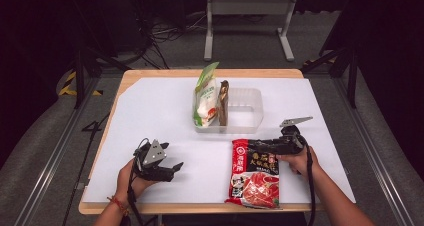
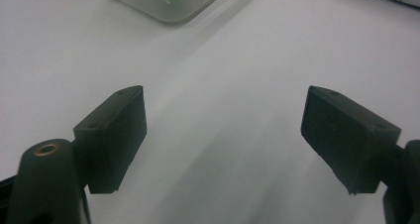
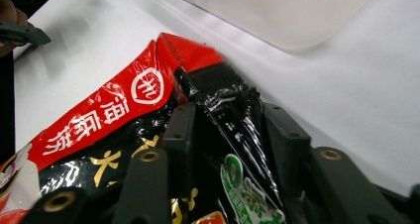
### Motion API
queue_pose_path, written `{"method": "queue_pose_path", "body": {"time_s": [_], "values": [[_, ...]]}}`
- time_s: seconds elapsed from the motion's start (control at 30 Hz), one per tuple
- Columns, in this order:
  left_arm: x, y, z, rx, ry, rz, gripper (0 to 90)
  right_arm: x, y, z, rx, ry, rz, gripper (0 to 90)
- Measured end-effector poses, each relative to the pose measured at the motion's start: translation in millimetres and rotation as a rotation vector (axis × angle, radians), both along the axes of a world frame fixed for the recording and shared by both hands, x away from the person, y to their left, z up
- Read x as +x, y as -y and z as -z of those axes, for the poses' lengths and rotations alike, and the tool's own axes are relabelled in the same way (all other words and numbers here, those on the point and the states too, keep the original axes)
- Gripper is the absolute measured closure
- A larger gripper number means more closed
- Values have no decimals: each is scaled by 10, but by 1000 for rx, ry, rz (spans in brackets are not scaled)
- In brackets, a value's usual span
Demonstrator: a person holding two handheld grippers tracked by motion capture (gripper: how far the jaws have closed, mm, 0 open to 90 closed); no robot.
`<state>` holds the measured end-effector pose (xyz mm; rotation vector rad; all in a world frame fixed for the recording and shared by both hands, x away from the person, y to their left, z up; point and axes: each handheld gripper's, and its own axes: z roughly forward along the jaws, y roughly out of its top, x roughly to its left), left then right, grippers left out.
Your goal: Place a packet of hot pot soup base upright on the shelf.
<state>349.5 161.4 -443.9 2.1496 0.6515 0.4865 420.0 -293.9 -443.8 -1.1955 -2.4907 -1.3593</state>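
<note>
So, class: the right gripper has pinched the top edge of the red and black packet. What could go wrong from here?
1. The right gripper bites only the crinkled top edge of the red and black packet, so the glossy film may slip out once lifted.
2. The clear bin already holds a green and white bag and a dark packet standing upright; a large floppy packet might knock them over.
3. The left gripper stands open and apart, giving no support.

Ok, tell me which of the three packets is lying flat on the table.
The red and black packet near the table's front edge lies flat, its top end between the right gripper's jaws. The green-white packet and brown packet stand upright in the clear tray.
</note>
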Motion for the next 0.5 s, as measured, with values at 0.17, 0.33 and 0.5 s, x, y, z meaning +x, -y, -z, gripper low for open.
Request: {"method": "queue_pose_path", "body": {"time_s": [0.17, 0.33, 0.5], "values": [[5, -5, 2, -1, -2, -4, 185, -24, 59, -26, 55, 11, 8, 824], [1, -14, -5, -7, 2, -6, 185, -52, 62, -56, 62, 27, -1, 865], [8, -36, -12, -15, 3, -13, 185, -100, 87, -137, 82, 52, -19, 873]]}}
